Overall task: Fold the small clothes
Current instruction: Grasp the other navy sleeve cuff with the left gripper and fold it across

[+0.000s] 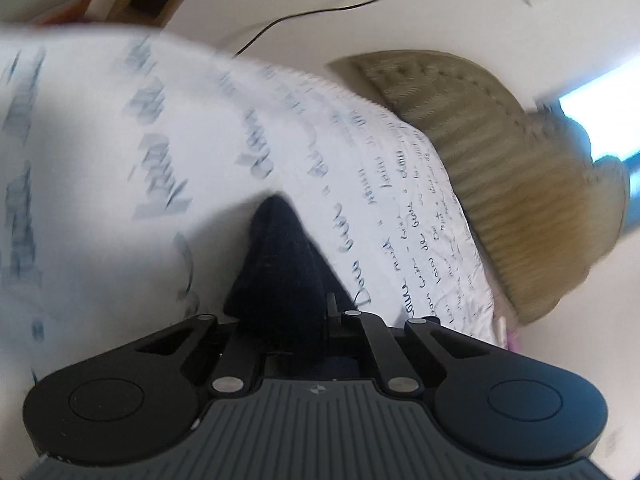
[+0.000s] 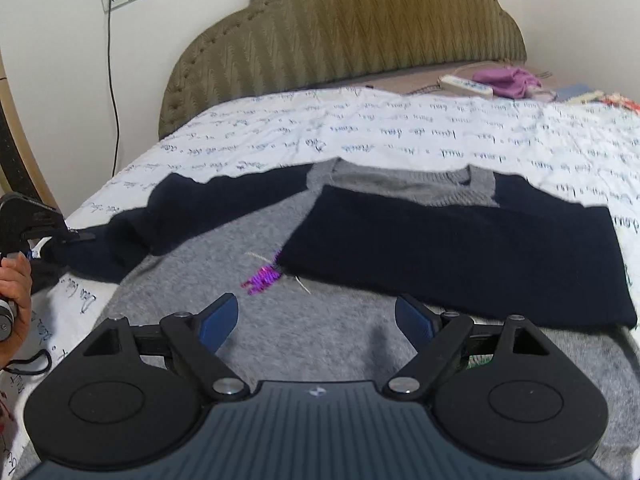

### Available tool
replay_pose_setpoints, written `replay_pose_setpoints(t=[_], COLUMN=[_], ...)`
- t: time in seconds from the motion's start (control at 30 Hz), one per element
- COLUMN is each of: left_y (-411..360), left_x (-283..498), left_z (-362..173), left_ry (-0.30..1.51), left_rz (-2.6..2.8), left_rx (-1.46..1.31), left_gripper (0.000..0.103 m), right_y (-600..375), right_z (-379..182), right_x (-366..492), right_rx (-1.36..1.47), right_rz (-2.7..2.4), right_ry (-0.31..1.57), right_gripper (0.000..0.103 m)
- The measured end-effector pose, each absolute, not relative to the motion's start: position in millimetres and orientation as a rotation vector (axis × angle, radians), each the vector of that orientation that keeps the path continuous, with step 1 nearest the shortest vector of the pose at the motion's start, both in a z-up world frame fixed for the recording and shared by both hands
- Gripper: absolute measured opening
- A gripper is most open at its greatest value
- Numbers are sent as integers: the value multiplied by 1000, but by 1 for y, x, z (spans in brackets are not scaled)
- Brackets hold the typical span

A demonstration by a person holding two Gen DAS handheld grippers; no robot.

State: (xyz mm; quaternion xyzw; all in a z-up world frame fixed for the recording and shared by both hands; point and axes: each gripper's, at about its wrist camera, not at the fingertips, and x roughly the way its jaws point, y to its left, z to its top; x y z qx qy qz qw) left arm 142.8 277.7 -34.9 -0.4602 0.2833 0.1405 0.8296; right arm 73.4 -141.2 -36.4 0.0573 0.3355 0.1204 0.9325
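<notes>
Right gripper (image 2: 316, 320) jaws apart over grey sweater (image 2: 280, 332), one navy sleeve (image 2: 460, 256) folded across chest, left gripper (image 2: 82, 236) clamped on other sleeve (image 2: 132, 236), stretched sideways on bedspread (image 2: 360, 128).

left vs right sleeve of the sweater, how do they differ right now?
The right sleeve is already folded flat across the grey body; the left sleeve lies stretched out sideways, not folded. The left gripper is shut on the left sleeve's cuff; the right gripper is open and empty, so the right sleeve lies free. Both are dark navy knit.
</notes>
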Motion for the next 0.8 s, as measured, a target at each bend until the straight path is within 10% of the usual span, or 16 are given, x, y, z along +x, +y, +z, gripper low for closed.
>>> replay_pose_setpoints(t=[0.8], left_y=[152], left_x=[162], left_z=[67], left_ry=[322], left_rz=[365], left_rx=[-89], left_gripper=[7], right_y=[-199], right_z=[-51], right_x=[72], right_rx=[340], right_rz=[150], right_ry=[701], right_gripper=[87])
